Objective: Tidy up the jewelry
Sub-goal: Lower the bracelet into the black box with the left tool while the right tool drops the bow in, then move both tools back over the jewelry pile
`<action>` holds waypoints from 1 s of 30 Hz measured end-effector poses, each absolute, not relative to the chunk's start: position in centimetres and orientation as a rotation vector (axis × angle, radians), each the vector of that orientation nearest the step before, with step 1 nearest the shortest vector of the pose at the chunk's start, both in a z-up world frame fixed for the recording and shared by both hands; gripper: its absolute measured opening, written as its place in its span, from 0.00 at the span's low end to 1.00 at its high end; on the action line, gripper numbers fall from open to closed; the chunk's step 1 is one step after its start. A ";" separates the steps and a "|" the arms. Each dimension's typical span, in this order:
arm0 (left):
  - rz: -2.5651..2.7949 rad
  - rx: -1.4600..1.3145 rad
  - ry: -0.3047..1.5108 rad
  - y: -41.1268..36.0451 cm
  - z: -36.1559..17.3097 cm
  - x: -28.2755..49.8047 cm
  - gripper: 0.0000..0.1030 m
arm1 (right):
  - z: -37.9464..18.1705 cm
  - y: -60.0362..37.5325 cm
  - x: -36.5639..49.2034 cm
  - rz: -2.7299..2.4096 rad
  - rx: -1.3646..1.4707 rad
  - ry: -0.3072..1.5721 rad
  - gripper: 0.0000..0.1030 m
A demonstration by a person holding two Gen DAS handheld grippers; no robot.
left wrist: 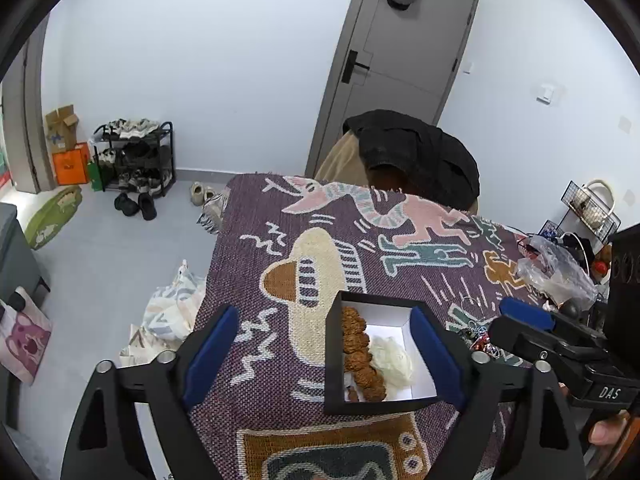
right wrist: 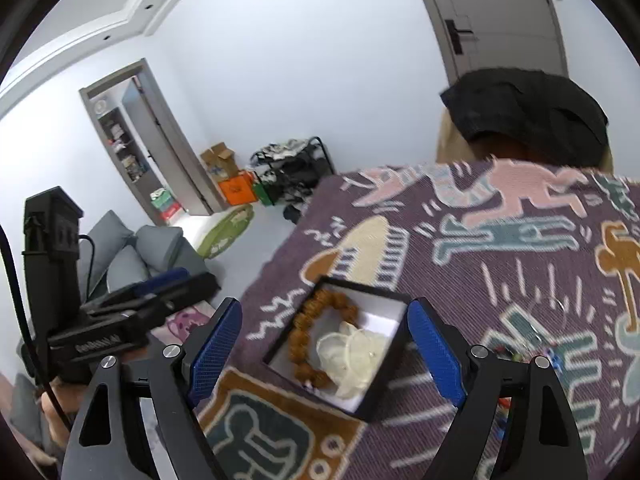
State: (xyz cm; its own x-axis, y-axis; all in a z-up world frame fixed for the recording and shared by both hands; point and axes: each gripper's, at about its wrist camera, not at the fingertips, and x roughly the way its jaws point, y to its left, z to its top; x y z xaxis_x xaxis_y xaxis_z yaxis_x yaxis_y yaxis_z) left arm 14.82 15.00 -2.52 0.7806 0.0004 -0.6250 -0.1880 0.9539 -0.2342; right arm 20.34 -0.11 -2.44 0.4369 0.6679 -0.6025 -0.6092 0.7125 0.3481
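1. Your left claw [left wrist: 324, 356] and right claw [right wrist: 324, 354] both stand released.
2. Black box [left wrist: 334, 360] rests on patterned desk [left wrist: 260, 280].
3. Brown bead bracelet [left wrist: 362, 354] lies lengthwise along box's left wall, beside white pouch [left wrist: 394, 358].

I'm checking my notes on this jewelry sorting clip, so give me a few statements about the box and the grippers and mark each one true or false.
1. The black box lies open with a brown bead bracelet inside. True.
2. A pale, cream-coloured item lies beside the bracelet in the box. True.
3. The right gripper is shut on the bracelet. False: its fingers stand wide apart and hold nothing.
4. The box rests on a bare wooden table. False: it rests on a purple patterned blanket.
5. The left gripper is open. True.
6. The grey door stands wide open. False: it is closed.
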 end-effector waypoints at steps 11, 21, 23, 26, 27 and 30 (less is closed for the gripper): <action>0.033 -0.243 0.674 10.7 -2.2 15.5 0.88 | -3.5 -7.4 20.8 0.668 0.134 0.825 0.83; -0.011 -0.181 0.668 6.3 -1.8 15.5 0.92 | -3.7 -13.3 19.8 0.584 0.195 0.800 0.83; -0.024 -0.178 0.668 5.5 -1.8 15.6 0.92 | -3.9 -14.0 19.5 0.572 0.193 0.799 0.83; -0.054 -0.186 0.674 4.2 -2.0 15.8 0.92 | -4.0 -15.1 19.0 0.560 0.188 0.792 0.83; -0.057 -0.186 0.675 3.9 -2.1 15.9 0.92 | -4.1 -15.5 18.8 0.555 0.185 0.788 0.83; -0.067 -0.174 0.678 2.7 -2.5 16.1 0.92 | -4.6 -16.5 18.6 0.552 0.189 0.790 0.83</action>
